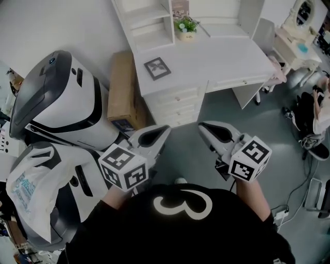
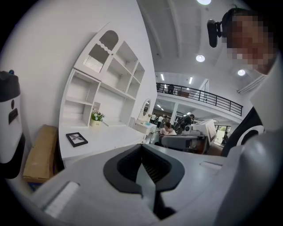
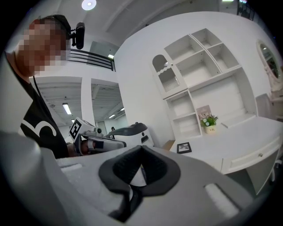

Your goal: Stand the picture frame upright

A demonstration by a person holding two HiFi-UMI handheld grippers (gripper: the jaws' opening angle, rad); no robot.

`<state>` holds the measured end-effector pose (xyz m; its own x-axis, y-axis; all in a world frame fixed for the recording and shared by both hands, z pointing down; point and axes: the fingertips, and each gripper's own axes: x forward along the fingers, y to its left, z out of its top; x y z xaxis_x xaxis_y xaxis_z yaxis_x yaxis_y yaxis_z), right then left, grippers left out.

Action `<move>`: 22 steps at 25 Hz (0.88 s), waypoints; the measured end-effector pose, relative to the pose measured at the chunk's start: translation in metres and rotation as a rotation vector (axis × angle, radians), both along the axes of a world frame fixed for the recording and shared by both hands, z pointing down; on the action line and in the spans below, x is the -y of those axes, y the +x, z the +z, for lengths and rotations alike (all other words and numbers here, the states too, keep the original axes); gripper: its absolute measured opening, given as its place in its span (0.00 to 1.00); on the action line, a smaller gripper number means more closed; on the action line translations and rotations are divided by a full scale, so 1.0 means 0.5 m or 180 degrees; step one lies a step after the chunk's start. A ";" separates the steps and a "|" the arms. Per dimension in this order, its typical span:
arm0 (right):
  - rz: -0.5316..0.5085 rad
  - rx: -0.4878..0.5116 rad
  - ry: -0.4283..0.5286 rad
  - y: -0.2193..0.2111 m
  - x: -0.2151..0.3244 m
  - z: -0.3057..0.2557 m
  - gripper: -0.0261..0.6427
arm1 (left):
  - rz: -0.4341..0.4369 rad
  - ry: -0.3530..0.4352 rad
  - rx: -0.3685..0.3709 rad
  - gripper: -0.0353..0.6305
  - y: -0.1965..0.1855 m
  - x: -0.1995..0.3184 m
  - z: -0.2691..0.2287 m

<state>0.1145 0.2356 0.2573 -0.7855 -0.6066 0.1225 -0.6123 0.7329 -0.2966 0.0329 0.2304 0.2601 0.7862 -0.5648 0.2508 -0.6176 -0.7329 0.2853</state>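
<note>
Closest to the person are two tools, one in each hand. The left tool is closed tight, and there is nothing in it. The right tool is closed tight too, and it is also empty. Both are held out over the grey floor, side by side and a little apart.

To the left, just beside the left tool, is one big white and black machine. One white plastic bag lies against it. Behind it, one brown box leans by the wall.

Farther off is one white bench with drawers under it. The one picture frame is lying flat on its back, near the left front corner of the bench top. It is well apart from both tools.

At the back of the bench sits one small flower pot, with one card standing behind it. The white shelves above look bare.

I think the job has not started yet. Nothing is done. A tool has to reach the frame, grab its edge, tip it up and leave it standing.
</note>
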 end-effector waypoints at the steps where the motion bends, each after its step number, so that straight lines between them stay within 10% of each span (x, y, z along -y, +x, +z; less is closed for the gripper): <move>1: -0.0003 -0.0010 0.0005 0.001 0.006 0.000 0.04 | -0.0015 0.0019 0.0002 0.07 -0.001 0.005 -0.003; 22: 0.0109 -0.0180 -0.0380 -0.095 0.418 0.098 0.04 | -0.0120 -0.0300 0.0065 0.07 -0.127 0.419 0.130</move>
